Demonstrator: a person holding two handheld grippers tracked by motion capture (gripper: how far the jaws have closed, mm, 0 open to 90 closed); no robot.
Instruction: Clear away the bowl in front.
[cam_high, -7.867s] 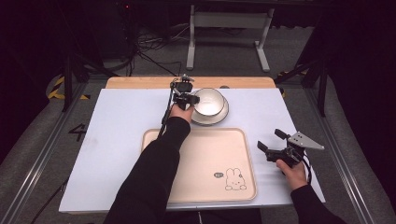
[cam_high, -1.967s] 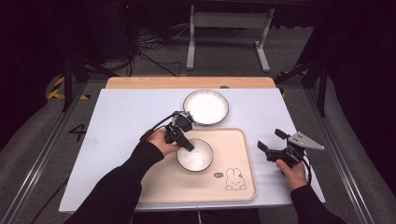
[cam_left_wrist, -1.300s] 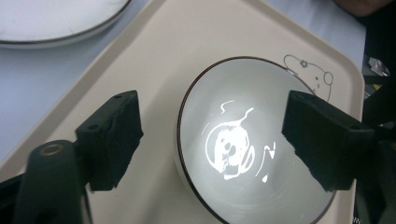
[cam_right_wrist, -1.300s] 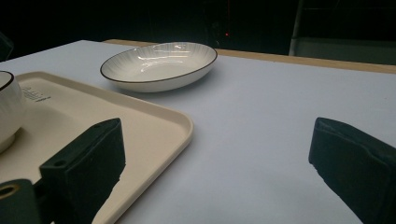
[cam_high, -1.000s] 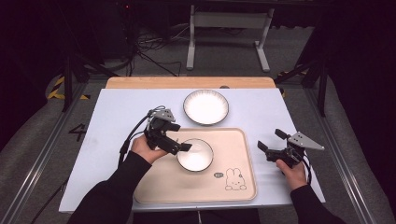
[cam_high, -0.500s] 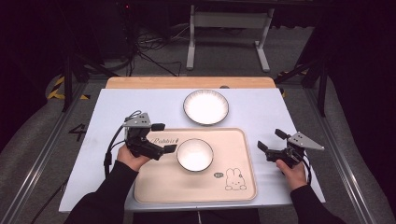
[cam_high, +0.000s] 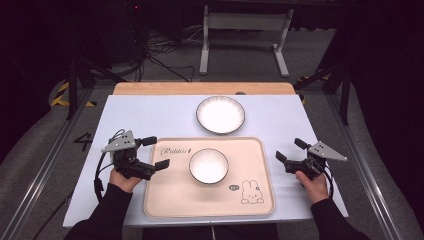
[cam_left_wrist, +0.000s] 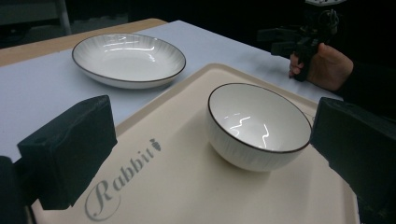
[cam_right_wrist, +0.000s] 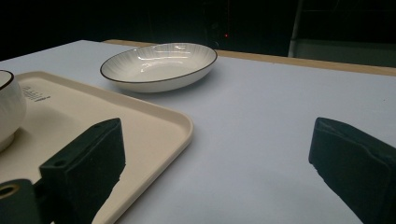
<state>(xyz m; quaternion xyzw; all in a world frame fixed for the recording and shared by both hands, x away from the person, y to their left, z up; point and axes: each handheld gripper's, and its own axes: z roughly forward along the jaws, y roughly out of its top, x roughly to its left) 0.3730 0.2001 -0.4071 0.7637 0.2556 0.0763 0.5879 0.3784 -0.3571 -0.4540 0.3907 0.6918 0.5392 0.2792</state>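
Observation:
A white bowl (cam_high: 208, 165) with a dark rim stands upright in the middle of a beige tray (cam_high: 165, 200) printed with "Rabbit" and a bunny. My left gripper (cam_high: 156, 152) is open at the tray's left edge, a short way left of the bowl and apart from it. In the left gripper view the bowl (cam_left_wrist: 259, 126) sits ahead between the wide jaws, untouched. A white shallow plate (cam_high: 220, 114) lies behind the tray. My right gripper (cam_high: 289, 149) stands open and empty on the table right of the tray; its view shows the plate (cam_right_wrist: 159, 65) and the tray's corner (cam_right_wrist: 140, 121).
The pale table top (cam_high: 140, 120) ends in a wooden strip (cam_high: 200, 88) at the far side. Behind it stand a metal frame (cam_high: 245, 30) and floor cables. Bare table lies to either side of the tray.
My left gripper carried the bowl from the plate to the tray, let it go and drew back to the left. The right gripper has stayed put.

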